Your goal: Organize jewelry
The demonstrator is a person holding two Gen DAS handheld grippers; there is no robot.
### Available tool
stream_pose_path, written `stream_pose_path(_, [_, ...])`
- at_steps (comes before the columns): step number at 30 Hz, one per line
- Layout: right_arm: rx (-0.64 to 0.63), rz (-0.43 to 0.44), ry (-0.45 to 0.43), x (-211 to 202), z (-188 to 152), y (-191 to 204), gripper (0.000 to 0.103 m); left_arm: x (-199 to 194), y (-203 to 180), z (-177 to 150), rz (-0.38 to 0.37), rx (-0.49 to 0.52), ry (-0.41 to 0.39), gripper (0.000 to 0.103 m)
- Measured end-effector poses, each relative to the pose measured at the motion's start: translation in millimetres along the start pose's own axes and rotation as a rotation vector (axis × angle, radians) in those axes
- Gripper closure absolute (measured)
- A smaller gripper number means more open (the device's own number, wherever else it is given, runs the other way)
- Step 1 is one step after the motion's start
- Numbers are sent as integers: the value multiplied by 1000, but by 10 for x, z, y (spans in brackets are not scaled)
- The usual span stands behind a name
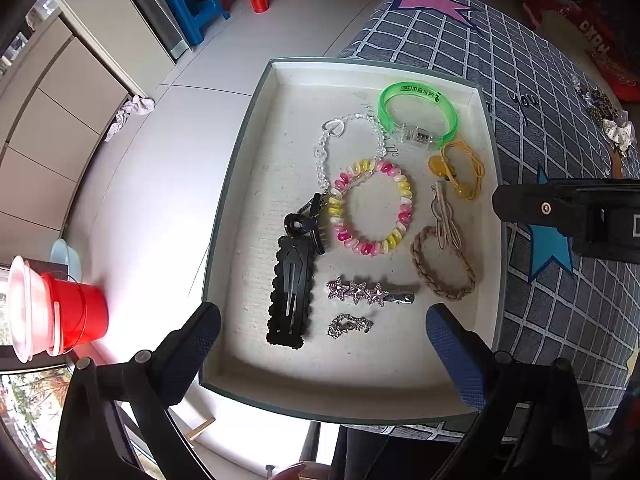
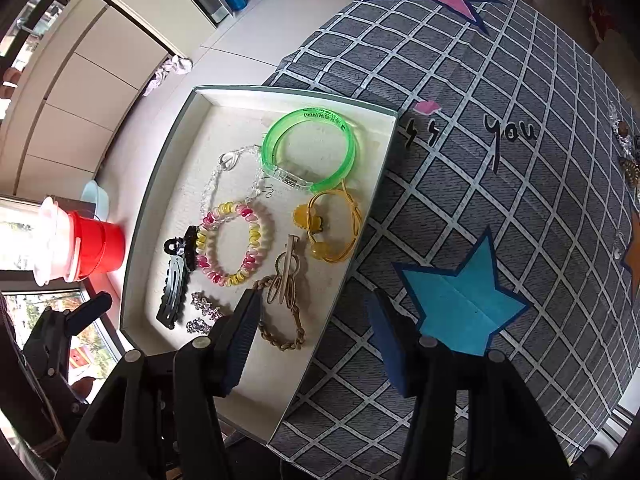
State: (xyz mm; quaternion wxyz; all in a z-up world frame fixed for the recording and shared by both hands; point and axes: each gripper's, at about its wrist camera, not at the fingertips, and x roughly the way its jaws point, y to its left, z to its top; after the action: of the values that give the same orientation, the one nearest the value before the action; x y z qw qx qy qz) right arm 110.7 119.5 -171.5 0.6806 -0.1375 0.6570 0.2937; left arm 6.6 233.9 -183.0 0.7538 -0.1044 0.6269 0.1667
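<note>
The jewelry lies gathered in the shallow tray (image 1: 244,184), sorted flat so pieces stay apart: green bangle (image 1: 418,114), coil bracelet (image 1: 370,208), star clip (image 1: 370,293). Left claw (image 1: 323,344) spread wide, empty; right claw (image 2: 310,340) spread too (more pieces wait on the quilt (image 2: 480,208)).

- Desk (image 2: 500,208), draped in grey grid cloth with pink and blue stars, is carrying a shallow tray (image 2: 160,184) at its left edge.
- Small trinkets (image 2: 626,152) are lying on the cloth at far right, well apart from the tray.
</note>
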Motion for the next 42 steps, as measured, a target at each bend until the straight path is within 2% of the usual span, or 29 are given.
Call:
stream_pose_path(5, [-29,-26,-8,-27,-9,56,33,58,56,-36,-5,-9,21,0])
stream_pose_path(6, [-32,-27,-7,-27,-13,67,30,61,63,-39,1,-13,24,0])
stream_pose_path(7, [-35,-29,-6,-28,-18,78,20,72,67,-47,3,-15,29,0])
stream_pose_path(14, [-76,-64,-6,-86,-92,154,20,-20,79,-81,-23,-21,13,0])
stream_pose_path(19, [-100,-84,-28,-239,-154,197,19,-179,97,-123,-5,-21,-2,0])
stream_pose_path(20, [-105,-90,-33,-277,-166,205,17,-216,95,-115,-6,-22,-2,0])
stream_pose_path(21, [-106,-95,-40,-320,-172,214,10,-255,97,-114,-7,-23,-3,0])
stream_pose_path(29, [-134,-157,-128,-717,-232,284,9,-609,187,-160,-4,-25,-45,0])
stream_pose_path(33, [-184,-207,-121,-883,-289,371,9,-765,254,-170,-17,-59,-43,0])
stream_pose_path(42, [-225,-253,-154,-1226,-463,500,9,-1193,251,-320,51,1,-106,0])
